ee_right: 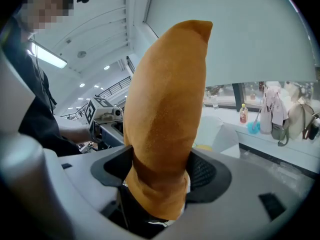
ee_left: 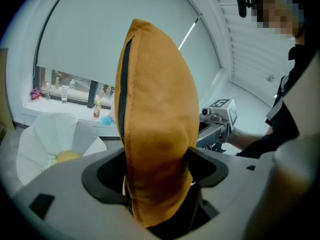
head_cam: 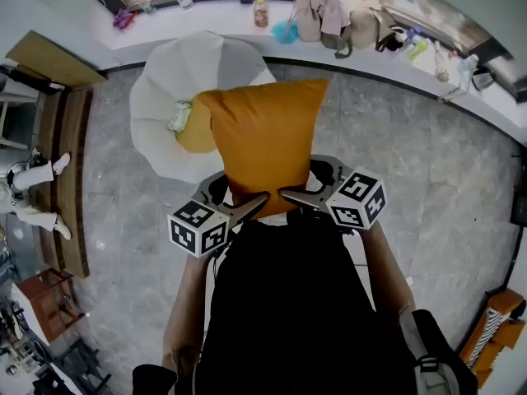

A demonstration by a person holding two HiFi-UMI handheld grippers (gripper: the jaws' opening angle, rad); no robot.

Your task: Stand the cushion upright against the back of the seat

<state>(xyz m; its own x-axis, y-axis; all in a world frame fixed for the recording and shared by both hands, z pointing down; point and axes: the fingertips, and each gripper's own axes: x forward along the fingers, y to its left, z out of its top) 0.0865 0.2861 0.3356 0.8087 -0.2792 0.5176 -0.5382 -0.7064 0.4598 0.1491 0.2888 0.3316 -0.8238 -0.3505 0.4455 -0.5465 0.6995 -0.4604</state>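
An orange square cushion point(head_cam: 265, 138) hangs in the air in front of the person, held by its near edge. My left gripper point(head_cam: 251, 206) is shut on the cushion's lower left corner point(ee_left: 157, 149). My right gripper point(head_cam: 295, 196) is shut on its lower right corner point(ee_right: 162, 134). Beyond the cushion stands a white round-backed seat point(head_cam: 177, 89) with a yellow cushion point(head_cam: 194, 128) and a small pale thing lying on it. The orange cushion hides part of the seat. In each gripper view the cushion fills the space between the jaws.
A white window ledge point(head_cam: 247, 25) runs along the far wall with bottles, a bag and cloths on it. A wooden bench point(head_cam: 70, 179) stands at the left, with a person's legs point(head_cam: 37, 189) beside it. Grey tiled floor point(head_cam: 412, 179) lies around the seat.
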